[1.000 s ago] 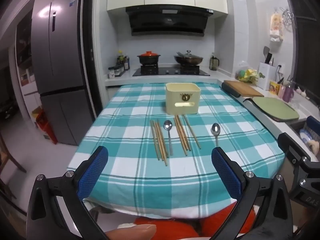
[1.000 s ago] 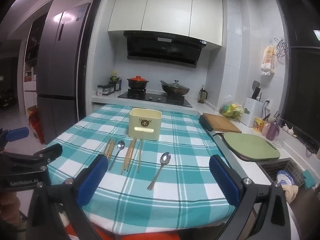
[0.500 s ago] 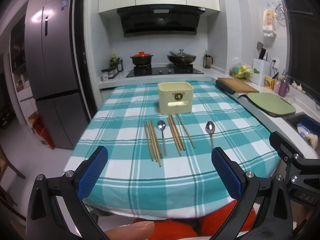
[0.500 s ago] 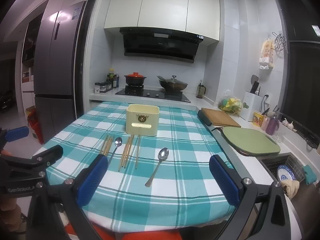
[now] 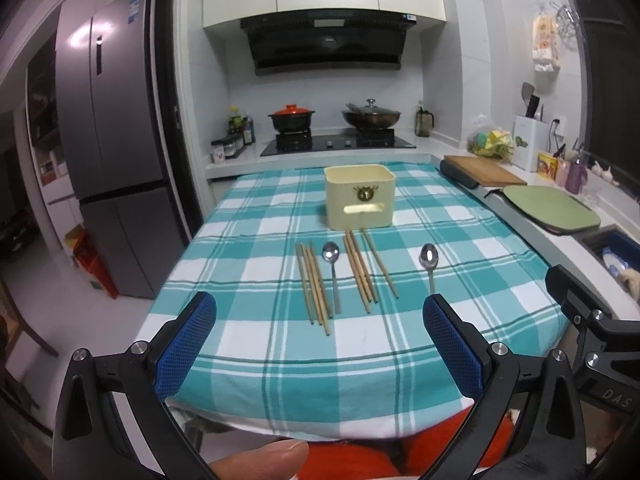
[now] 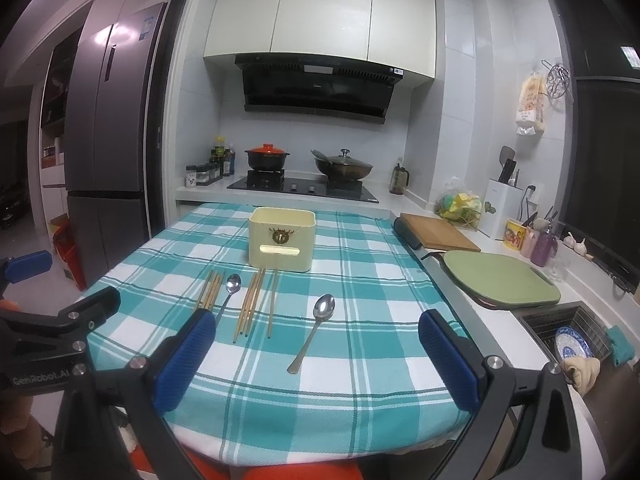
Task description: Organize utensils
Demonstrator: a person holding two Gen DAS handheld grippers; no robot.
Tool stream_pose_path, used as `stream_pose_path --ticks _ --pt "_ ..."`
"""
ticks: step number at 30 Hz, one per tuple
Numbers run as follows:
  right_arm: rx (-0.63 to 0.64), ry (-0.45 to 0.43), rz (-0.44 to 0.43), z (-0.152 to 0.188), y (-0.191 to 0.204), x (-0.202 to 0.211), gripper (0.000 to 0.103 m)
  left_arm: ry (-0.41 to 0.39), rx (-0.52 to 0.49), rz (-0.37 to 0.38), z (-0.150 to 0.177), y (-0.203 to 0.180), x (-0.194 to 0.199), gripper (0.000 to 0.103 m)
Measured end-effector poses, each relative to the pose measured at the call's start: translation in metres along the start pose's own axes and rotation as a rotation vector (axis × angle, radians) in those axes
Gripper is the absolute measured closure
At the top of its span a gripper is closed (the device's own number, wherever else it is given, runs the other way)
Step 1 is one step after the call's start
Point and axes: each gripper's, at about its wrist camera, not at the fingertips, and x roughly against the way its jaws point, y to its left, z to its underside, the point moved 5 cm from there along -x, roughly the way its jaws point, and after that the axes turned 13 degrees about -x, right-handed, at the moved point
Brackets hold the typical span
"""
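In the left wrist view we hold the left hand-held gripper (image 5: 316, 314) wide and empty above the near edge of the bench (image 5: 248, 364), which wears a teal checked cloth. The cream utensil box (image 5: 359, 195) stands towards the far edge, about midway across. Between it and us the utensils lie in a row, handles pointing at the near edge: one bundle of chopsticks (image 5: 314, 282), a spoon (image 5: 333, 274) just beside it, a second bundle of chopsticks (image 5: 366, 266), and a second spoon (image 5: 429, 266) set apart towards the right edge. Nothing is in the box that we can see, so we judge the sorting has yet to begin.

In the right wrist view our right hand-held gripper (image 6: 316, 326) is also spread wide and holds nothing, hovering over the near edge. The lone spoon (image 6: 316, 326) lies almost between its fingers, clear of the chopsticks (image 6: 254, 300), with the box (image 6: 282, 238) beyond. That spoon looks the natural first pick. To do it well we should come down over the thin handle, square the pads across it, and close near the middle so it does not pivot. The flat metal on cloth may slip, so we press lightly into the fabric before closing, then lift and drop it bowl-up into the box.
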Motion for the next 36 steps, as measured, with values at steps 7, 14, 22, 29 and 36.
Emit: stream_pose_path --ticks 7,14,22,29,36 --pt "0.004 0.008 -0.004 0.002 -0.001 0.000 0.000 0.006 -0.004 -0.007 0.002 0.000 -0.002 0.000" --pt "0.003 0.009 -0.002 0.003 -0.003 0.000 0.000 0.007 -0.011 -0.017 0.001 0.000 -0.003 0.000" --pt "0.006 0.017 0.001 0.001 -0.003 -0.002 0.000 0.019 -0.022 -0.014 0.001 -0.002 -0.007 0.000" --pt "-0.006 0.024 0.018 -0.001 -0.009 -0.006 0.000 0.025 -0.027 -0.008 0.001 -0.005 -0.009 0.000" --pt "-0.013 0.044 0.040 0.001 -0.013 -0.013 0.000 0.040 -0.016 -0.005 0.002 -0.005 -0.014 0.000"
